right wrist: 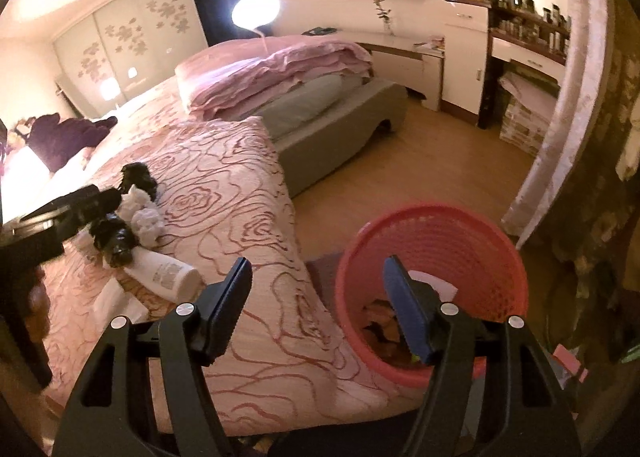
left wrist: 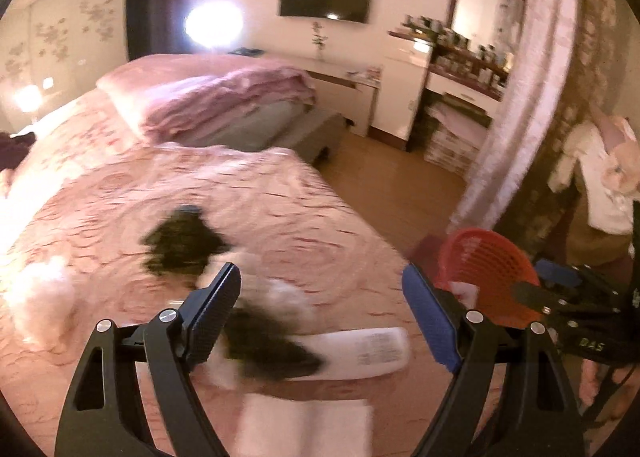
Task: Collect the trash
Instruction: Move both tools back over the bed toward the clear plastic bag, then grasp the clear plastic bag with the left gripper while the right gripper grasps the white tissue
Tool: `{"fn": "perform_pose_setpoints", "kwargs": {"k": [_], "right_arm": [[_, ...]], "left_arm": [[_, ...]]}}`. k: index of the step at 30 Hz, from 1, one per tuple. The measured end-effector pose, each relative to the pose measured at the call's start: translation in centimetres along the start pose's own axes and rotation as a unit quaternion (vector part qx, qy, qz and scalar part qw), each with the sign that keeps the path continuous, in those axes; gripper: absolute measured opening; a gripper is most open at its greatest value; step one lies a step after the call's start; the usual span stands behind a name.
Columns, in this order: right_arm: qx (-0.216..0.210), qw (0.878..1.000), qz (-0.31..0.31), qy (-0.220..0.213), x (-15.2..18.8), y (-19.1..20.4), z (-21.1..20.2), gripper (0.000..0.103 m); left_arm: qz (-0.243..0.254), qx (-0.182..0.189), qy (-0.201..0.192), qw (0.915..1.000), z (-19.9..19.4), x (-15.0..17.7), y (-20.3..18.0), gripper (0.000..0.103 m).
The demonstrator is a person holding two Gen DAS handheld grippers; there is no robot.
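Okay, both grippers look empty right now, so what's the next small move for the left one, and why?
Probably ease the left gripper down over the black crumpled piece lying across the white bottle on the bedspread and close on it. Its jaws stand open with nothing between them, and the red basket waits beside the bed.

Ahead of the left gripper's (left wrist: 322,283) parted fingers the bedspread (left wrist: 304,193) is crowded — black wads (left wrist: 180,243), crumpled tissues (right wrist: 146,223) and a white bottle (right wrist: 168,269). Under the right gripper (right wrist: 318,277) the red basket's (right wrist: 472,241) mouth is unobstructed — bare floor (right wrist: 420,161) lies beyond.
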State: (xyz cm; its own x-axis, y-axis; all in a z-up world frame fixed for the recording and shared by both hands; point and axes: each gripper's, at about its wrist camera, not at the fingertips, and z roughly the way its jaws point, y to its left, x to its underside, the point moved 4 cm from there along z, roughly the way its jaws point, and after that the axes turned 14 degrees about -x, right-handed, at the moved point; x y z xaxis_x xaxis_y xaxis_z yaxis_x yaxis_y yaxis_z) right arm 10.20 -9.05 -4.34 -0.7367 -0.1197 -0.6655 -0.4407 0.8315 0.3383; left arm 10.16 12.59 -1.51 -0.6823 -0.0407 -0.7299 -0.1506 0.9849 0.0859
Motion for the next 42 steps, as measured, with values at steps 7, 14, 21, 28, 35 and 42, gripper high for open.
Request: {"fn": "perform_pose_setpoints", "kwargs": {"k": [7, 14, 21, 28, 35, 42], "right_arm": [[-0.018, 1.000, -0.014, 0.013, -0.2, 1.8, 1.2, 0.066], [-0.028, 0.999, -0.024, 0.027, -0.2, 3.1, 2.4, 0.066], [-0.028, 0.999, -0.028, 0.037, -0.2, 3.8, 3.0, 0.066], [-0.026, 0.998, -0.029, 0.044, -0.1, 4.2, 3.3, 0.066], [-0.037, 0.997, -0.034, 0.056, 0.2, 5.3, 4.1, 0.066], [-0.077, 0.992, -0.065, 0.080, 1.2, 8.1, 5.4, 0.066]], "left_arm": [[-0.034, -0.058, -0.006, 0.9977, -0.5, 0.0, 7.1, 0.080], [-0.041, -0.057, 0.013, 0.9974, -0.1, 2.5, 10.6, 0.080], [-0.011, -0.038, 0.037, 0.9985, 1.6, 4.9, 10.0, 0.080], [-0.012, -0.030, 0.044, 0.9985, 3.2, 5.5, 10.2, 0.076], [-0.032, 0.006, 0.053, 0.9981, 3.7, 6.0, 10.5, 0.041], [-0.045, 0.006, 0.047, 0.9979, 3.0, 6.0, 10.9, 0.031]]}}
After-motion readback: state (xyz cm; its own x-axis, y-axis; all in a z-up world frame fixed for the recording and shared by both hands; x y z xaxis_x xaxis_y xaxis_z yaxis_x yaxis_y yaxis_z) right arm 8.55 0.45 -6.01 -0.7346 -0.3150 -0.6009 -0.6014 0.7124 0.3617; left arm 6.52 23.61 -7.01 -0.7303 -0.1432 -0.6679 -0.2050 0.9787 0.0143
